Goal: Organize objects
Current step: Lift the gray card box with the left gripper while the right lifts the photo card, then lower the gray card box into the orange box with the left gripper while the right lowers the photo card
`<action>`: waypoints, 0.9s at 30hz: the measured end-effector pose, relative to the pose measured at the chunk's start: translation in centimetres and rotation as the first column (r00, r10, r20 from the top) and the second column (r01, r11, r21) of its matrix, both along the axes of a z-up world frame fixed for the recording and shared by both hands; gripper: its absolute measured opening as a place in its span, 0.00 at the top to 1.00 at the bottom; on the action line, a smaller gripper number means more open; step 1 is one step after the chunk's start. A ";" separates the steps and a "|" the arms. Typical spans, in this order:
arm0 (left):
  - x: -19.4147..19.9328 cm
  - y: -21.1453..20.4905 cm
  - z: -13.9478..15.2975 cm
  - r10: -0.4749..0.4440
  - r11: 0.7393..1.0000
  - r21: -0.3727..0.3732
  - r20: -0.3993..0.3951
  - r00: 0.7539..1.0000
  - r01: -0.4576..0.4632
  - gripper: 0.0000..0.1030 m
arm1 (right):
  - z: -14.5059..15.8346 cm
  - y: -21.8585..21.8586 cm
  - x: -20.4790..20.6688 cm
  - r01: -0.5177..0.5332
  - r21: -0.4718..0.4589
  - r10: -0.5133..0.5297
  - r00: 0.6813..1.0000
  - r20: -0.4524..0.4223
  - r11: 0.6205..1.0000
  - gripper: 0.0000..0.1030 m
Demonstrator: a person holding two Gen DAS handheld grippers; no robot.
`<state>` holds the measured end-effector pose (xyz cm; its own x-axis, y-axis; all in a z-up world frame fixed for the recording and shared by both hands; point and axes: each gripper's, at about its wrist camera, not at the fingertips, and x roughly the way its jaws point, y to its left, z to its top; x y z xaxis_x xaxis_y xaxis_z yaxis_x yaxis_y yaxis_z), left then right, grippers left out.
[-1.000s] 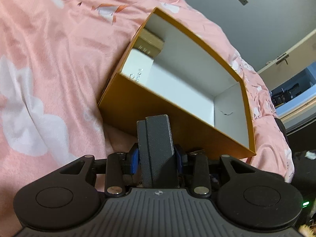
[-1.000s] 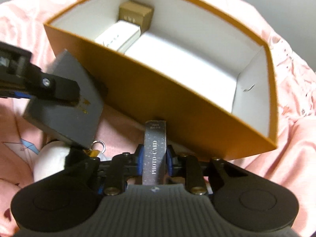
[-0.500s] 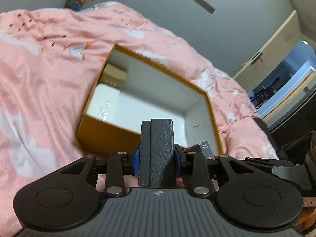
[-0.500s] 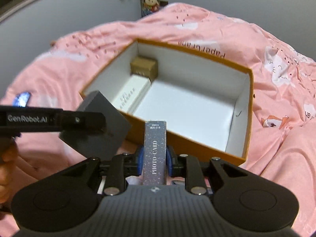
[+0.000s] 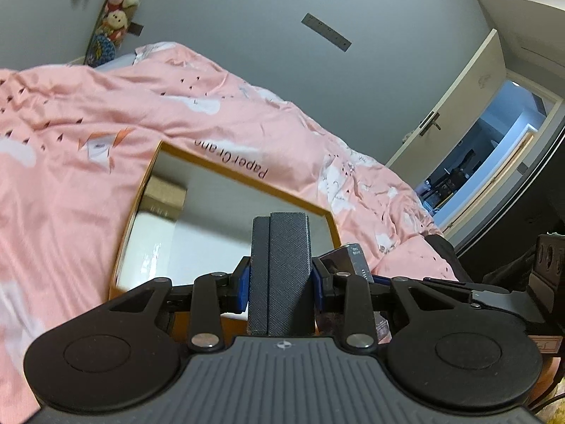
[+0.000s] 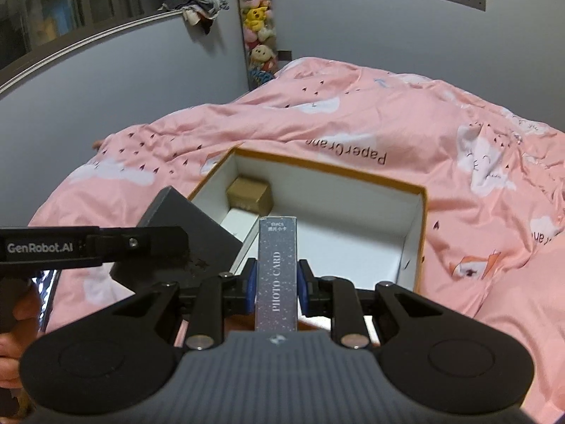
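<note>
While both tools hang above the bed, the left gripper (image 5: 280,275) has its jaws closed tight on a dark grey box (image 5: 280,272) standing upright at lower centre of the left wrist view; the right gripper (image 6: 275,279) is likewise clamped on a slim speckled card box (image 6: 276,275) lettered "PHOTO CARD", upright at lower centre of its own view; in the right wrist view the grey box shows again at mid left, tilted, pinched by the other tool's arm, just beside the near left corner of the orange box (image 6: 422,233); a person's fingers (image 6: 14,325) show at the lower left edge.

The orange box, open-topped and white inside, lies on a pink duvet (image 6: 441,130) printed with clouds and the words "Paper Crane"; grey walls stand behind, with a column of plush toys (image 6: 256,21) at upper centre of the right view and an open white door (image 5: 469,106) at the right of the left view.

Counted: two grippers, two held boxes, one orange box; inside it one small tan carton (image 6: 249,194) in the far left corner and one white box (image 5: 148,243) in front of it.
</note>
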<state>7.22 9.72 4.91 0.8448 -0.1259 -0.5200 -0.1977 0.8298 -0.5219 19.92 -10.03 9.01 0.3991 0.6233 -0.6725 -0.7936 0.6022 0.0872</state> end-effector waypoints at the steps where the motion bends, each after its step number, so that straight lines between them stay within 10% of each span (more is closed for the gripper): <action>1: 0.6 0.1 0.0 -0.001 1.000 0.001 0.004 1.000 0.001 0.64 | -0.1 0.3 0.5 0.010 0.000 -0.010 1.000 0.001 1.000 0.77; 27: 10.6 2.3 -8.4 -0.066 0.992 -0.119 -0.215 0.974 0.041 0.64 | -9.0 4.4 10.0 0.146 -0.077 -0.162 0.951 -0.262 0.986 0.77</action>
<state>17.86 12.04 -3.48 0.7027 -0.2367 -0.6710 -0.2740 0.7803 -0.5622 29.88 -5.59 -0.04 0.2888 0.5267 -0.7995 -0.6433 0.7252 0.2454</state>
